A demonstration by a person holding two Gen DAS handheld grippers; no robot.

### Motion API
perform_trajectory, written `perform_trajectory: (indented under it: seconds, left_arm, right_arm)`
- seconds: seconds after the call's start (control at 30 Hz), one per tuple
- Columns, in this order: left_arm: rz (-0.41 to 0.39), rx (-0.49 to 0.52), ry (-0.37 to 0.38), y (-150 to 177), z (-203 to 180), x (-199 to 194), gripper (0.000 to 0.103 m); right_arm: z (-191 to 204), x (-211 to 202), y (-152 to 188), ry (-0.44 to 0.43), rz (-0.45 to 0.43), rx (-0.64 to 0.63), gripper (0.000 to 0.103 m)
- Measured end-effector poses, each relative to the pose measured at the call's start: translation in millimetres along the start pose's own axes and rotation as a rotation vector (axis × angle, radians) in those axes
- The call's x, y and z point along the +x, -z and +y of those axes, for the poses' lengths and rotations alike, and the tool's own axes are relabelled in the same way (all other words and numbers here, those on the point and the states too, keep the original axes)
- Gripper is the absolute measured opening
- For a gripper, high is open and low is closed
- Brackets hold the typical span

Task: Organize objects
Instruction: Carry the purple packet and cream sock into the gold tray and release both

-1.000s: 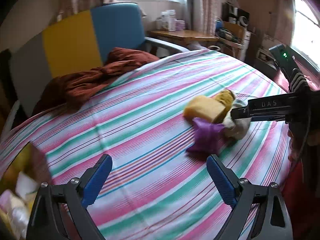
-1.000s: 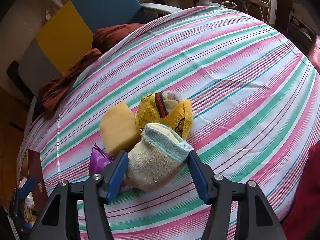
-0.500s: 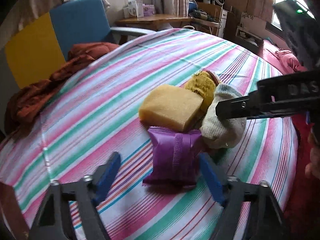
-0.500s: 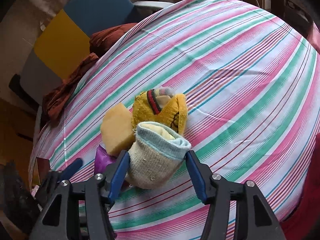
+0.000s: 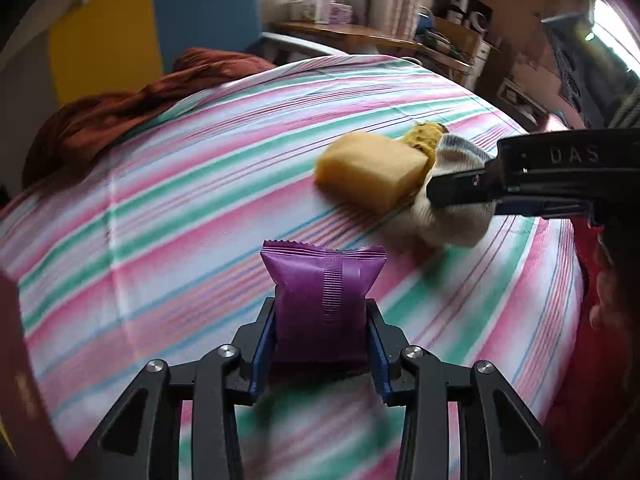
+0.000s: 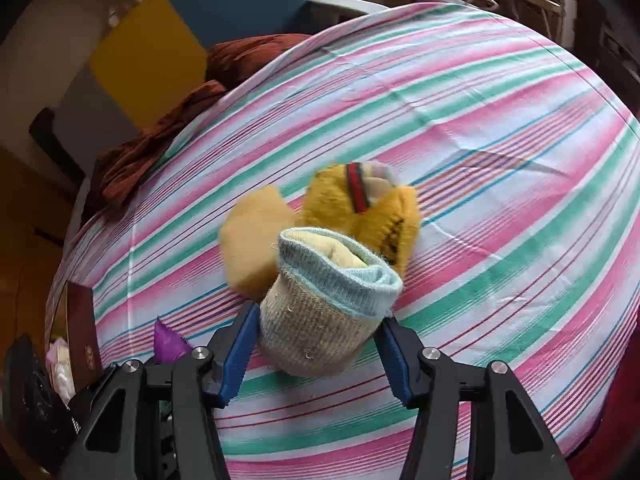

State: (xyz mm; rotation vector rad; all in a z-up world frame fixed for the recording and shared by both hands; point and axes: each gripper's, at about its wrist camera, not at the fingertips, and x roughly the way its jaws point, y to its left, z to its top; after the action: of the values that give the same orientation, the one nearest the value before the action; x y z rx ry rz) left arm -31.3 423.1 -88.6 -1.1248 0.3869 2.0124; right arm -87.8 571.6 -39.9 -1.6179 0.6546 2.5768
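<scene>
Behind gripper arm, sock half-hidden.

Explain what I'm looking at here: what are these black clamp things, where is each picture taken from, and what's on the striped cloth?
No robot: a person holds a two-fingered gripper in each hand, each with a fisheye camera looking along its fingers. The left camera shows the left gripper, jaws closing on a purple snack packet. The right camera shows the right gripper, jaws closing around a rolled grey sock. Beside it on the striped sheet lie a yellow sponge and a fuzzy yellow sock bundle.
</scene>
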Motion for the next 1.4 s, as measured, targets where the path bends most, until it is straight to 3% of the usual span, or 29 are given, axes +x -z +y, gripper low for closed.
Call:
perform_trajectory:
  seconds: [0.2,0.43,0.63,0.8,1.1,1.4]
  left_arm:
    - [-0.051,-0.05,-0.016,24.5,17.9,-45.5,0.041]
    - [-0.142,-0.114,-0.054,54.0,47.6,-116.5,0.041]
    - [-0.209,-0.22,-0.149,87.8,100.0,-171.2,0.041]
    - [-0.231,-0.347,-0.254,124.5,148.7,-203.1,0.041]
    - [-0.249,-0.453,-0.403,173.1,187.2,-233.2,0.041]
    - [-0.26,-0.476,-0.464,189.6,195.2,-243.4,0.042]
  right_arm:
    - [24.7,-9.7,6.2,-0.095,-0.024,-0.116,0.057]
    - [47.3,-28.2,20.5,-0.131,-0.061,-0.243,0.057]
    - [78.4,-42.9,45.3,-0.171,-0.051,-0.321,0.057]
    - [134.0,-55.2,73.6,-0.251,-0.055,-0.42,0.057]
    - [239.9,-43.5,135.7,-0.42,0.005,-0.57,0.057]
    - [282.7,-22.4,164.2,-0.403,0.064,-0.638,0.058]
